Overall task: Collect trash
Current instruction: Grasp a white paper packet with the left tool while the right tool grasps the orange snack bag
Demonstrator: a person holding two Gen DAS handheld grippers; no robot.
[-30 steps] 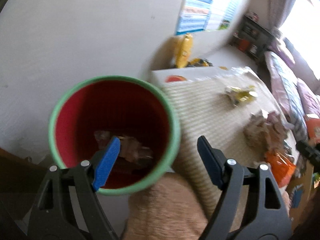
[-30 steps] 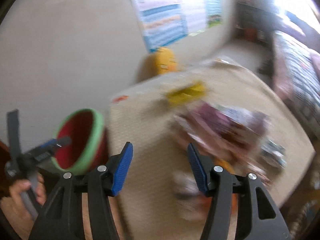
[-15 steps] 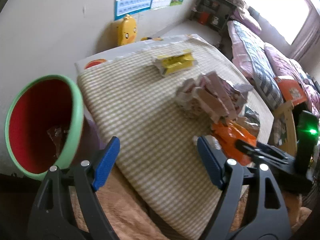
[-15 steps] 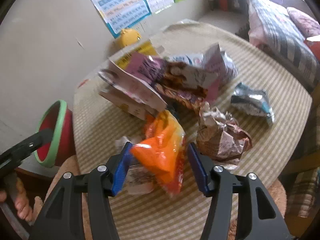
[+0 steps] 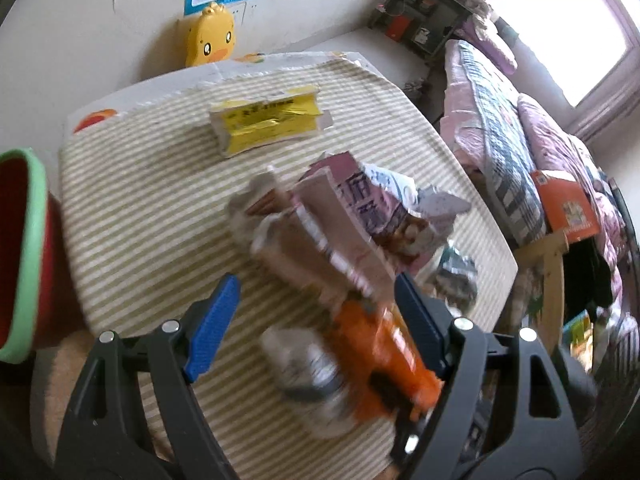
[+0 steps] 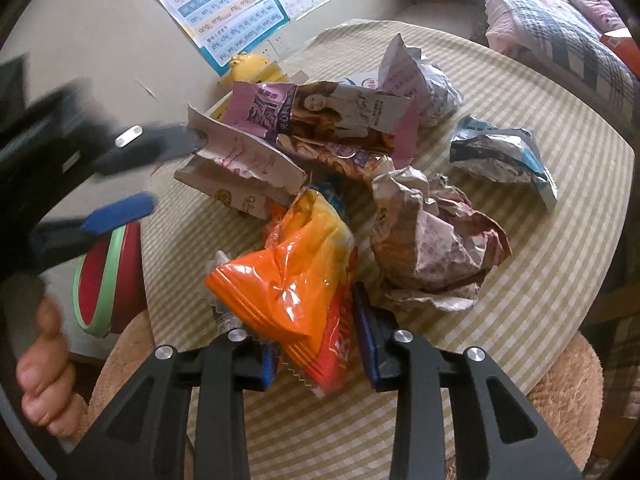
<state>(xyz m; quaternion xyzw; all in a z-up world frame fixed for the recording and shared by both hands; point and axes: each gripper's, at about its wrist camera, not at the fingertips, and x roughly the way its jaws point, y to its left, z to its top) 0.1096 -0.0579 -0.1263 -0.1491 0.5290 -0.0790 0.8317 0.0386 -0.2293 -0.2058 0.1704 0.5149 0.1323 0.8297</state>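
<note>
Trash lies heaped near the middle of a round table [image 6: 560,216] covered with a striped cloth. Nearest the right wrist camera is an orange snack bag [image 6: 296,284], lying on the cloth at the near side of the heap. The right gripper [image 6: 316,354] has just been closing its jaws, with that bag between them; both blue pads now press against its lower end, so the bag is pinched. A clear crumpled wrapper [image 6: 222,312] lies just beside the bag on the left, touching it.

Behind the orange bag sits a torn pink-and-white carton [image 6: 240,168], with a pink printed wrapper [image 6: 332,120] leaning on it. A crumpled brown paper ball [image 6: 432,240] rests just right of the orange bag. A crumpled blue-and-silver packet [image 6: 504,152] lies farther right, apart from the ball. A flattened yellow box [image 5: 268,120] lies alone toward the far edge of the table.

The left gripper [image 5: 316,324] hovers over the near side of the heap with jaws spread wide, nothing between the pads; its picture is blurred. In the right wrist view it shows at the left edge, held by a hand [image 6: 44,364]. A red bin with a green rim [image 6: 104,276] stands tilted off the table's left edge.
</note>
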